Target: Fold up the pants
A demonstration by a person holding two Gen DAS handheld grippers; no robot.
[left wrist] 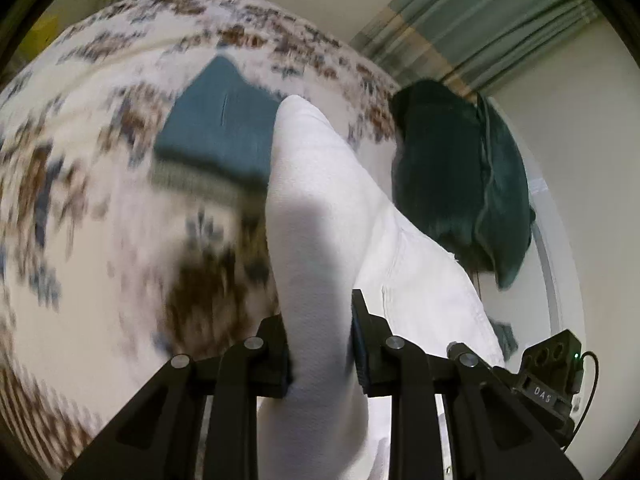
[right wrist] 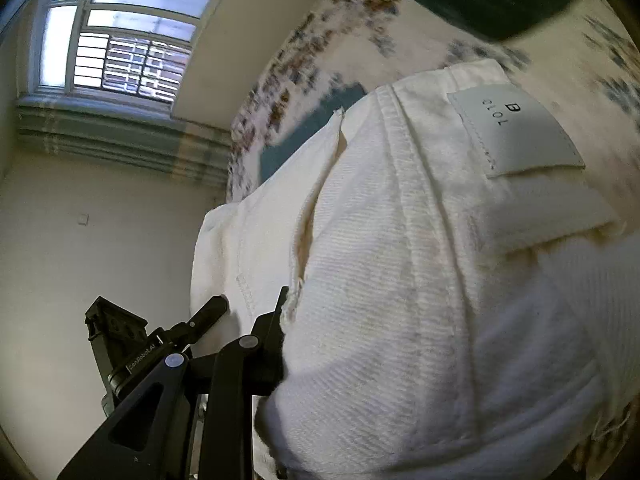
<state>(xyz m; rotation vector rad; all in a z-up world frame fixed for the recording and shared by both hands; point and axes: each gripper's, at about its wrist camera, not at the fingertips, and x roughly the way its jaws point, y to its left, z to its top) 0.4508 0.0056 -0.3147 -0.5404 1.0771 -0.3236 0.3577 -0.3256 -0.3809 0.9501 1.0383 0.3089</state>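
White denim pants [left wrist: 320, 216] fill both views, bunched between your jaws: the left gripper [left wrist: 320, 344] pinches a leg fold, the right gripper [right wrist: 288, 320] pinches the frayed waist edge beside the grey label [right wrist: 516, 128]. Hold both corners level and taut above the floral bedspread [left wrist: 100, 160], clear of the teal folded cloth [left wrist: 216, 128].

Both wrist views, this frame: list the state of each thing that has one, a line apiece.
White pants: lifted off the bed, hanging bunched between both grippers.
Left gripper: shut on the white pants.
Right gripper: shut on the white pants, one finger hidden by cloth.
Label patch: facing the camera, readable.
Teal folded garment: lying flat on the patterned bedspread.
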